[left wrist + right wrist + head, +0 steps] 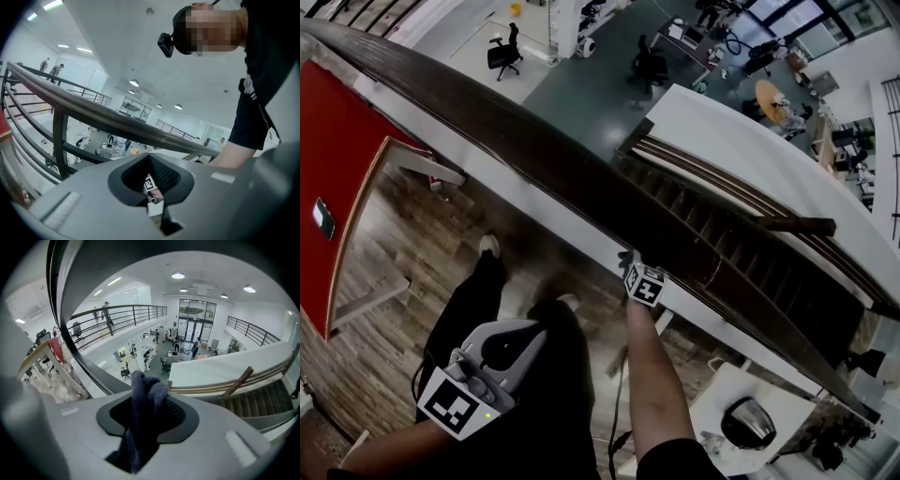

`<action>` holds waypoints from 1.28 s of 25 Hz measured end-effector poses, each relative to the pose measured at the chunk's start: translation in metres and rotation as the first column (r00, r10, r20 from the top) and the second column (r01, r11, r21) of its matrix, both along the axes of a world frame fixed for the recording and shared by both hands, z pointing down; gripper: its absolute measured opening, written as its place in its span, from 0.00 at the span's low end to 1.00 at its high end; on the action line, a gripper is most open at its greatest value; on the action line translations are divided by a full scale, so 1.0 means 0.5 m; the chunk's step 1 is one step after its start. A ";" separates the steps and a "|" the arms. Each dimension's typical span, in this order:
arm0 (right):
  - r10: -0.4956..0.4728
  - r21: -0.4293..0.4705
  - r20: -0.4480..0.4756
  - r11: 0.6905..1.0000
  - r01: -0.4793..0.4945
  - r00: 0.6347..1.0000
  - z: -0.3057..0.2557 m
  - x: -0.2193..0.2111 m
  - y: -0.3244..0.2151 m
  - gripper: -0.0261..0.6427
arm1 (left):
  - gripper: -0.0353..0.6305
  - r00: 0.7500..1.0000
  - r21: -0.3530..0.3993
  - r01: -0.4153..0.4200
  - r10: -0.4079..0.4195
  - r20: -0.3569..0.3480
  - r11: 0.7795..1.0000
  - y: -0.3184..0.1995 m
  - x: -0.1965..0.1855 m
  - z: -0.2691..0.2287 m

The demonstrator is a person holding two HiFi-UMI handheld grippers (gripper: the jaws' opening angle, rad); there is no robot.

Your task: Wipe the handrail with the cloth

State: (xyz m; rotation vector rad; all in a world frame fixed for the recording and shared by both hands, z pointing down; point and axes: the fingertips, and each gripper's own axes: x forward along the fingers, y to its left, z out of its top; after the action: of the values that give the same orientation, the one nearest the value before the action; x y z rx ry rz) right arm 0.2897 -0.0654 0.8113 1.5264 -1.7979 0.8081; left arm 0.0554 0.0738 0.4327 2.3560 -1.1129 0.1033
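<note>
The dark wooden handrail point(534, 150) runs diagonally from top left to bottom right in the head view. My right gripper point(630, 262) is held out at arm's length against the rail's near side, its marker cube point(644, 284) facing up. In the right gripper view its jaws point(145, 427) are shut on a dark blue-grey cloth point(146, 394), which bunches up out of them; the rail point(70, 333) curves past on the left. The cloth is hidden in the head view. My left gripper point(520, 342) hangs low by my legs, away from the rail, shut with nothing in it point(152, 187). From there the rail point(117, 124) passes overhead.
Beyond the rail is a drop to an office floor with chairs point(504, 52) and desks. A staircase point(741, 244) descends on the right. A red panel point(328, 187) stands at the left on the wood floor. A white table point(712, 394) sits at lower right.
</note>
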 end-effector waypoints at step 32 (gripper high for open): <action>0.114 0.089 0.077 0.989 -0.121 0.990 -0.100 0.091 0.090 0.22 | 0.05 0.992 0.028 -0.107 0.109 -0.068 0.994 -0.014 0.102 -0.011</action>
State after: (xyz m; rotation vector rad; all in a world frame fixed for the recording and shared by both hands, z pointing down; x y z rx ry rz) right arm 0.3352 -0.0206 0.7614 1.6971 -1.8340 0.8550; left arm 0.1064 0.0671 0.4272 2.4223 -0.9591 0.0467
